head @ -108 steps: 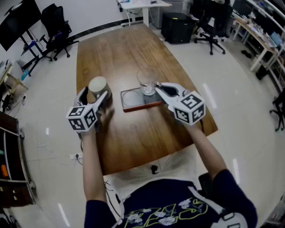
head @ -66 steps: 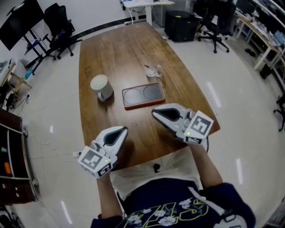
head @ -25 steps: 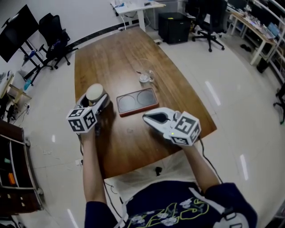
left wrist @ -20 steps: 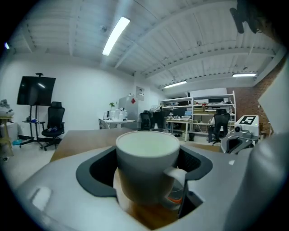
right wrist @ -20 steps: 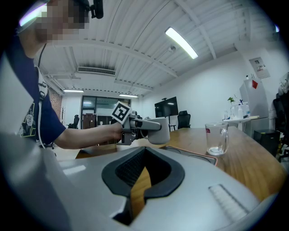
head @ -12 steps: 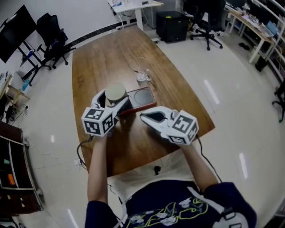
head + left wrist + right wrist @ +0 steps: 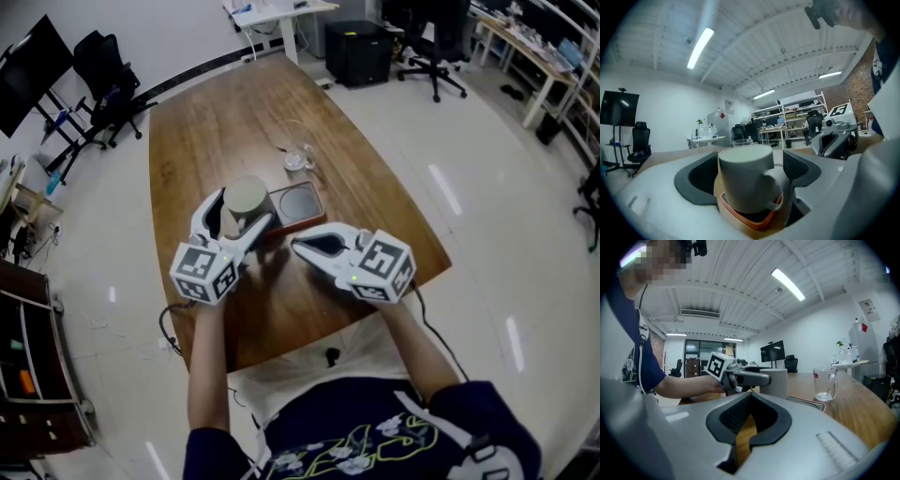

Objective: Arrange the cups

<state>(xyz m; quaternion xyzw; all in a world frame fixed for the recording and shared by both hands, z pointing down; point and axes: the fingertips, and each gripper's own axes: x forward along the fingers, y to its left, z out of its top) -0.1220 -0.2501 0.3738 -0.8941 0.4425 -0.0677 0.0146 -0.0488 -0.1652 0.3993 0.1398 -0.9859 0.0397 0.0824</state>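
My left gripper (image 7: 235,215) is shut on a cream mug (image 7: 246,198), its pads on either side of the mug's body. In the left gripper view the mug (image 7: 746,180) has its handle turned towards the camera. Its base sits within the orange rim of the tray (image 7: 757,221), over the left recess. The tray's right recess (image 7: 302,201) holds nothing. A clear glass mug (image 7: 299,157) stands on the table beyond the tray. My right gripper (image 7: 298,243) is shut and holds nothing, just right of the tray's near edge.
The long wooden table (image 7: 206,122) stretches away beyond the tray. Its near edge (image 7: 309,342) is close to the person's body. Office chairs, desks and a black cabinet (image 7: 358,42) stand on the floor around it.
My left gripper has carried the cream mug to the right, from the table left of the tray to over the tray's left recess. The right gripper has stayed put.
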